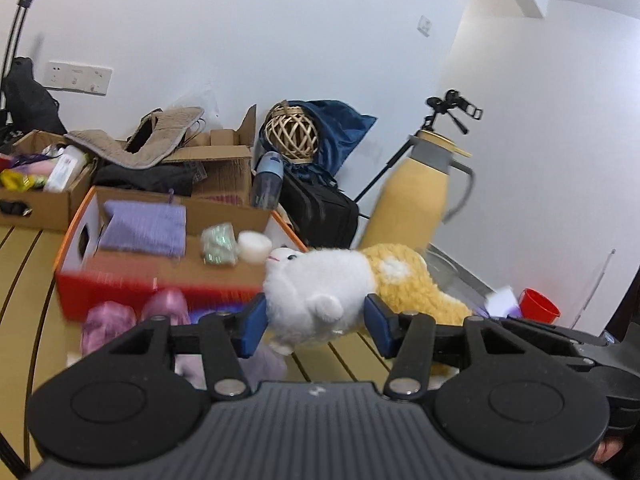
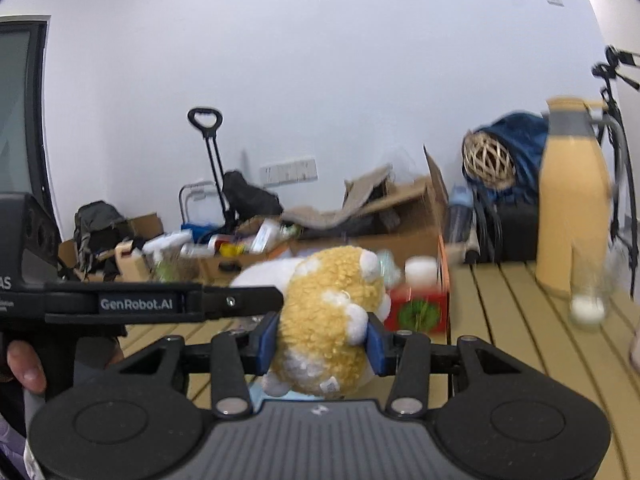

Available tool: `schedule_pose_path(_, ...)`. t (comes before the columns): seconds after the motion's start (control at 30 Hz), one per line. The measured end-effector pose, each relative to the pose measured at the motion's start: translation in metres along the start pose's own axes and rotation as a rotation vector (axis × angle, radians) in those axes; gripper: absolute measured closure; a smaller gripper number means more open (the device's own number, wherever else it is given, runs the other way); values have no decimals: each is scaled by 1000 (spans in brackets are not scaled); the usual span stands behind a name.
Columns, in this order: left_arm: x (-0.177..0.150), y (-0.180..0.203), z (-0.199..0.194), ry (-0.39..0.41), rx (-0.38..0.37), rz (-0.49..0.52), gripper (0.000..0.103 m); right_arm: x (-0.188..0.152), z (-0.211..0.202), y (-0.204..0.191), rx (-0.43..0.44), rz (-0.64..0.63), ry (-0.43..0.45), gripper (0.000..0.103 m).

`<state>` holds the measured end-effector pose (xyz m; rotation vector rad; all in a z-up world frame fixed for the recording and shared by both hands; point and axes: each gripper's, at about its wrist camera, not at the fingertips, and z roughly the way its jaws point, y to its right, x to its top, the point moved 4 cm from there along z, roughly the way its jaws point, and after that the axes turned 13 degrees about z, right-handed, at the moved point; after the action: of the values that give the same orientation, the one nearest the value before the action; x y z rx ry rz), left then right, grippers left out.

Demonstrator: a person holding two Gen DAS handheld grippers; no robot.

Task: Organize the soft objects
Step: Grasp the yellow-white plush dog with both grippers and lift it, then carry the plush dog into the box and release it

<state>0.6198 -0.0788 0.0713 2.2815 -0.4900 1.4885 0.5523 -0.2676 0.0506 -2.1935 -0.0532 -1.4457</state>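
the only writing that reads clearly is "genrobot.ai", white on the black body of the left gripper (image 2: 256, 300) where it crosses the right wrist view; a few letters below it, "as", are cut off at the frame edge. the box front and the bottle labels are too blurred to read.

the left gripper (image 1: 316, 322) has its blue pads pressed into the white plush toy (image 1: 316, 288), pinching it at the middle, clear of the slatted wooden table (image 1: 352, 360). the right gripper (image 2: 322, 340) pinches the yellow plush toy (image 2: 332, 320) the same way, blue pads sunk into its curly fur. the two toys sit side by side, touching (the yellow one shows just behind the white one from the left wrist).

behind them stands a red and orange cardboard box (image 1: 160, 276) holding a folded purple cloth (image 1: 144, 226) and a white roll (image 1: 255, 245). pink glassy items (image 1: 132, 316) lie in front of it. further back are open brown cartons (image 1: 44, 196), a woven rattan ball (image 1: 294, 132) on blue fabric, a black case (image 1: 320, 210) and a tall yellow thermos jug (image 1: 412, 204). a red cup (image 1: 538, 304) sits far right.
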Motion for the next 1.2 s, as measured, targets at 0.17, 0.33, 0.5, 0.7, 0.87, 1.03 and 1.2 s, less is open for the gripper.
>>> schedule_pose_path(0.17,30,-56,84,-90,-9,-93,50,55,85,26,-27,24,-67,59)
schedule_pose_path(0.33,24,-97,169,-241,16,-150,51,78,181,65,-62,73,-192,59)
schedule_pose_path(0.5,14,-109,215,-328,32,-140,55,68,245,94,-145,80,-283,59)
schedule_pose_path(0.7,12,-99,209,-304,-8,-115,52,53,253,101,-252,-23,-267,53)
schedule_pose_path(0.87,32,-88,149,-199,-16,-61,45,64,223,88,-250,-60,-182,49)
schedule_pose_path(1.03,32,-65,53,-82,33,43,36,83,155,59,-187,-65,-71,28)
schedule_pose_path(1.2,5,-47,-35,-15,121,101,25,68,87,28,-160,-94,-59,26)
